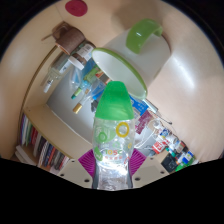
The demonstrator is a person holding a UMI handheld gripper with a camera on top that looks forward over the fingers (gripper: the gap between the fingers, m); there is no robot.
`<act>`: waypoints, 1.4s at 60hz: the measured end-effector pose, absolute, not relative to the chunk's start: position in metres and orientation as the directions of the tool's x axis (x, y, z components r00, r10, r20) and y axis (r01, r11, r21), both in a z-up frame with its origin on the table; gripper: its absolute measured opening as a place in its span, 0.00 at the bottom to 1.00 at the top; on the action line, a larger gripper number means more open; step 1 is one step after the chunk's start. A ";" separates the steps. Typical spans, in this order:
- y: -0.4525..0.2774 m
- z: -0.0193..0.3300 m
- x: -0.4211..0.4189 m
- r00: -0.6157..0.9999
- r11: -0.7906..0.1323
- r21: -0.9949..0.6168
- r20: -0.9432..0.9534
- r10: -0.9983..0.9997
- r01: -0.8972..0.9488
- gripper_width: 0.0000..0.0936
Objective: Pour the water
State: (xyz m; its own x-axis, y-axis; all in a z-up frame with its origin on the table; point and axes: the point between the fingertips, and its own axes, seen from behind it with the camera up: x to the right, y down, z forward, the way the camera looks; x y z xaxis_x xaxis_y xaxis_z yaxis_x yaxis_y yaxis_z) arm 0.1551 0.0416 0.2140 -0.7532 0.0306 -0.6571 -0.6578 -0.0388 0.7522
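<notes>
My gripper point(111, 160) is shut on a clear plastic bottle point(112, 135) with a green spout cap and coloured ring prints. Both purple pads point(88, 160) press on its sides. The view is rolled, so the bottle is tilted with the gripper. Its green cap points toward a white container with a green lid point(141, 40) that stands beyond it on the pale round table point(190, 85). I cannot tell whether water is flowing.
A clear tray point(105, 75) with small items sits just beyond the bottle's cap. A dark cup point(68, 38) and a pink disc point(76, 8) lie further off. Shelves with books point(45, 145) and several small bottles point(165, 140) lie past the table's edge.
</notes>
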 end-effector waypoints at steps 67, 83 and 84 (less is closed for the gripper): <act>-0.034 0.085 0.482 0.888 -0.187 -0.981 0.033 -0.459 -0.059 0.51; -0.038 0.086 0.482 0.881 -0.186 -0.981 0.034 -0.471 -0.062 0.55; -0.038 0.085 0.481 0.881 -0.199 -0.978 0.034 -0.472 -0.068 0.56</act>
State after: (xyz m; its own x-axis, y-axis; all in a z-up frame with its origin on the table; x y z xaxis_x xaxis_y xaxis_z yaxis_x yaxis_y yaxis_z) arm 0.4815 -0.0379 0.0845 0.8810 -0.4718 0.0342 -0.0684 -0.1987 -0.9777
